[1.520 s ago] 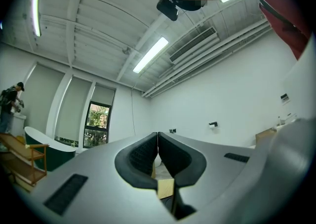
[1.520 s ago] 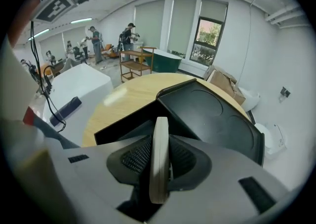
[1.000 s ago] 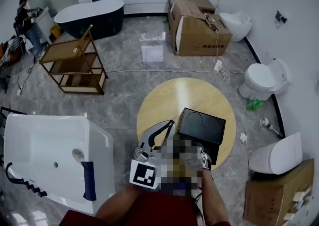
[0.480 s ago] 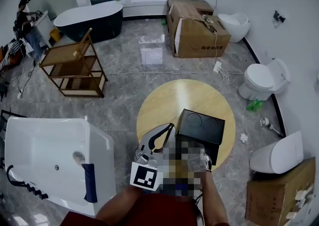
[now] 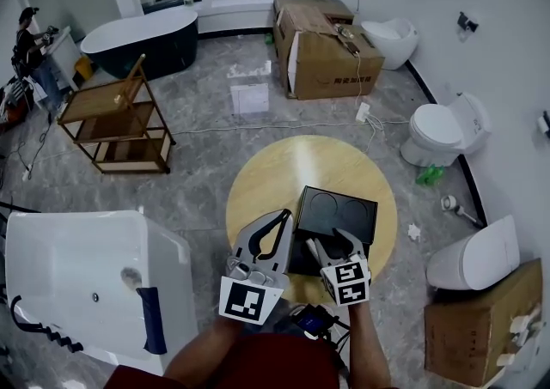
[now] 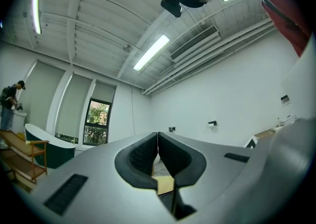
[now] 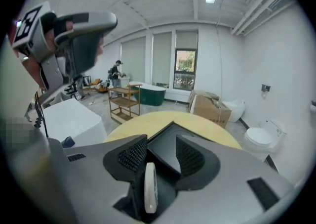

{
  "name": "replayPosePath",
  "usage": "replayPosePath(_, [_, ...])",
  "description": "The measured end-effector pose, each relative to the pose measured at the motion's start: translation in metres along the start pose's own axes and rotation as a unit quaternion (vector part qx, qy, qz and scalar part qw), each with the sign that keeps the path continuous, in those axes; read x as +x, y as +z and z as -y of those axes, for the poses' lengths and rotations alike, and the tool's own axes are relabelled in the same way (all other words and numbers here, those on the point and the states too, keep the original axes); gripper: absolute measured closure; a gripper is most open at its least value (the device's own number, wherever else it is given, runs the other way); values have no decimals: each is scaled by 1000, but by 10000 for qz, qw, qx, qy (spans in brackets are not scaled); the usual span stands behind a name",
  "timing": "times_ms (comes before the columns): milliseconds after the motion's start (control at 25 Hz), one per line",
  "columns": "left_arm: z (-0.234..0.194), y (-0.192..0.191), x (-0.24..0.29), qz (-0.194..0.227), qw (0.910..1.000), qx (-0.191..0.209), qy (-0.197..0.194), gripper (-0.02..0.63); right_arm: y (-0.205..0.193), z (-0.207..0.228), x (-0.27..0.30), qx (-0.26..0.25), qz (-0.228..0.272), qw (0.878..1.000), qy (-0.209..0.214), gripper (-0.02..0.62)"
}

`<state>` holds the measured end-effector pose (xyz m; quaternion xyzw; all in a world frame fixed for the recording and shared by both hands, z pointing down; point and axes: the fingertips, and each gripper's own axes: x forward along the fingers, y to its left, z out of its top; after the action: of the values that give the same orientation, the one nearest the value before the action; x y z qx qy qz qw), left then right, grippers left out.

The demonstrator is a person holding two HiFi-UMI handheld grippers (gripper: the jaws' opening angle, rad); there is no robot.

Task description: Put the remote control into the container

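One black container [image 5: 337,209] sits on the round bench [image 5: 275,168]; what it holds cannot be made out. The white remote control [image 7: 149,188] stands on its thin edge, lengthwise along the right claw [image 7: 160,143]. It sits low between jaws that have just been opening, released, with the pads clear of it. That claw tilts down toward the container. The left claw [image 6: 157,144], clenched on nothing, points slightly upward.

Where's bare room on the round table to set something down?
Free: far half of the round wooden table, between its rim and the black square container; also its left strip. Crowded: near edge, where left gripper and right gripper hover.
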<state>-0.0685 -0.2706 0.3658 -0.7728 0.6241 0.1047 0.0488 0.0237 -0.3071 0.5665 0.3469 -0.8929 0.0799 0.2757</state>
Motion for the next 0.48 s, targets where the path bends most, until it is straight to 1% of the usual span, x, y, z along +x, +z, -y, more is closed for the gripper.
replayPosePath(120, [5,0,2,-9,10000,-8,-76,591,39,7,-28,-6,698,9973,-239,419])
replayPosePath(240, [11,-1,5,-25,9999,-34,-162,591,75,12,-60,-16,1421,9888,-456,419])
replayPosePath(360, [18,-5,9,-76,9995,-156,-254,591,105,19,-96,-114,2148,9735,-772,419])
replayPosePath(480, [24,-7,12,-86,9991,-228,-354,591,128,23,-128,-45,2778,9548,-1059,419])
